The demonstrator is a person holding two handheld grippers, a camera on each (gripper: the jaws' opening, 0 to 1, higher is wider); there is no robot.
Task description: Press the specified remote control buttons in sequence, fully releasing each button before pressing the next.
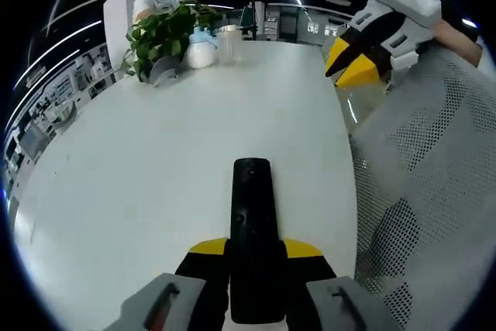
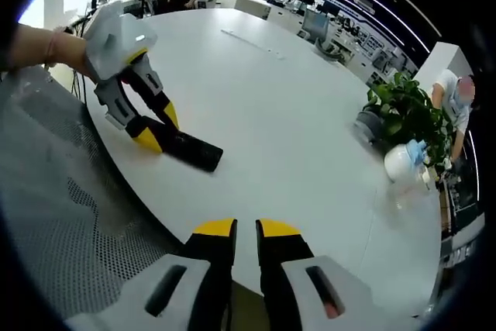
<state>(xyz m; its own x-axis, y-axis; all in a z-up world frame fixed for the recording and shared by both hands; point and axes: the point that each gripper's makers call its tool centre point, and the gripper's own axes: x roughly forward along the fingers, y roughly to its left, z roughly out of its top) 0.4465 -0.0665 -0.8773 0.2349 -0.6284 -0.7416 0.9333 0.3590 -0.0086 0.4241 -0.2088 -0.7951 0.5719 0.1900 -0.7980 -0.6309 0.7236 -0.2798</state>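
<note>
Left gripper view, nearest first: the left gripper (image 1: 253, 257), with yellow-tipped black jaws, is clamped on the near end of a slim black plastic remote control (image 1: 252, 222), whose far end projects forward over the round white table (image 1: 155, 160). In the right gripper view the same remote control (image 2: 190, 149) is seen from the side, its free end close above or resting on the tabletop near the table's edge; which of the two cannot be determined. The right gripper (image 2: 246, 232) is held low in that view with its jaws narrowed to a thin slit and nothing between them; in the left gripper view it hangs above the table edge, well apart from the remote, jaws near together. A grey perforated mesh chair back (image 1: 434, 176) stands beside the table on the operator's side. Further along the table are a green leafy potted plant (image 1: 163, 36), a white rounded jug (image 1: 201, 53) and a clear glass (image 1: 227, 46). Handling judgement: the remote is likely light and rigid, with a smooth casing that may slip or pivot under a press. Retain the hold across the narrow sides at the near end, as now, leaving the button face exposed. Pressing near the unsupported far end could lever the body downward, so the tip should probably be steadied on the table. Individual buttons are too small to distinguish.
</note>
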